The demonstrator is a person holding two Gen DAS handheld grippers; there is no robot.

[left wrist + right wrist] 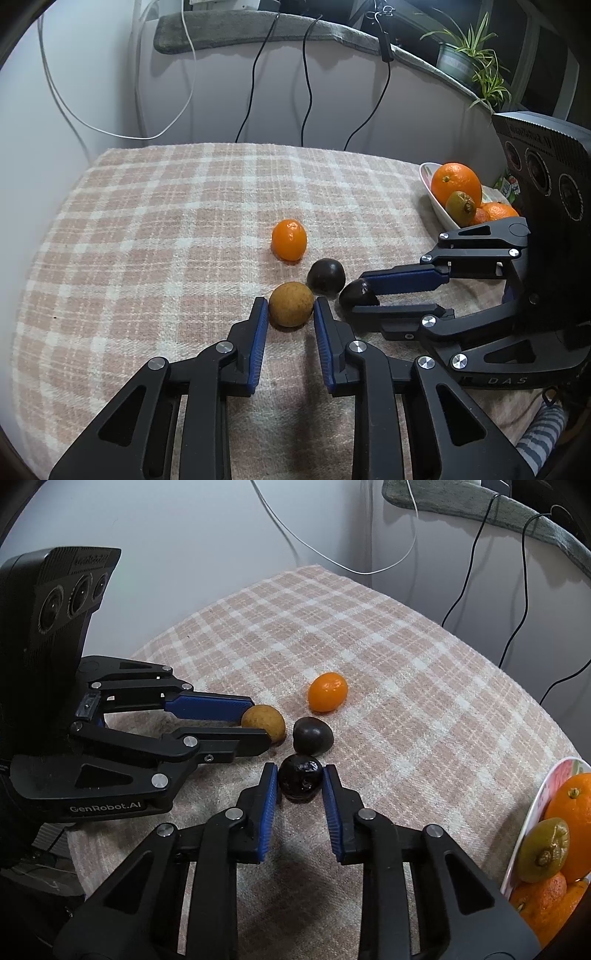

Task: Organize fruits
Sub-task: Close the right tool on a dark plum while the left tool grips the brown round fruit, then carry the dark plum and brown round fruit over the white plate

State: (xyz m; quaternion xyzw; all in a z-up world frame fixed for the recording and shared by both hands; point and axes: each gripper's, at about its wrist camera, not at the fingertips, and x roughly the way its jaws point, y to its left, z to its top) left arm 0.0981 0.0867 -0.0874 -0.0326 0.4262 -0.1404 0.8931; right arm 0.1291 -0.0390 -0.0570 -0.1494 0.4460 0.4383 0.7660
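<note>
Pink and cream checked cloth (155, 221) covers the table, and all the loose fruits lie on it in one small group.

Nearest in the left wrist view, the left gripper (290, 314) has its jaws apart around a round tan fruit (290, 303) with a dull, lightly speckled skin. The blue pads stand just beside the fruit on both sides, but I cannot tell if they already touch it. In the right wrist view, the right gripper (300, 781) is placed the same way around a dark wrinkled fruit (300, 782), almost black and a bit shiny; its jaws are also apart, very close to the fruit.

Just behind these two lies a second dark fruit (326, 277), smoother and round, near both of them. A little farther sits a small bright orange fruit (289, 239) with glossy skin, apart from the others.

At the right edge of the table stands a white bowl (434, 201). It holds a big orange (456, 182), a greenish-brown fruit (460, 207) leaning against it, and smaller orange ones below.

Behind the table, cables (306, 74) hang down a pale wall, and a green plant (476, 55) stands on the ledge.
</note>
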